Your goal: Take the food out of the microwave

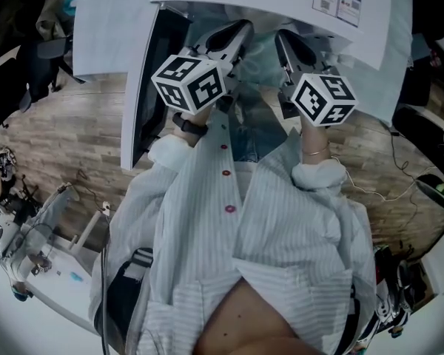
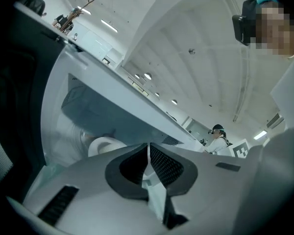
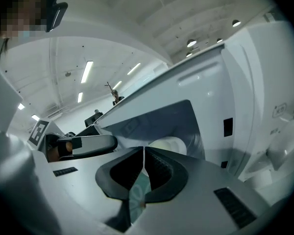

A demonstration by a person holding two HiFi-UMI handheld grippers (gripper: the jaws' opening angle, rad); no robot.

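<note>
L tongs (image 2: 148, 148) shut | R tongs (image 3: 143, 151) shut | mw door (image 1: 152, 87) open, left | white dish (image 2: 105, 145) inside

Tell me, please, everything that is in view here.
microwave: 1, white, ahead of the grippers
door: 1, dark with a white frame, open to the left
dish: 1, white, round, inside the microwave
sheet: 1, thin, pale green, between both grippers' jaws; what it is I cannot tell
floor: 1, wood, grey-brown, below
bench: 1, white, head view's lower left, small tools on it
cables: a few, pale, floor at right
bystander: 1, white top, far background
shirt: 1, pale striped, on the person
watch: 1, dark, left wrist
left gripper: 1, grey, shut on the sheet
right gripper: 1, grey, shut on the sheet
</note>
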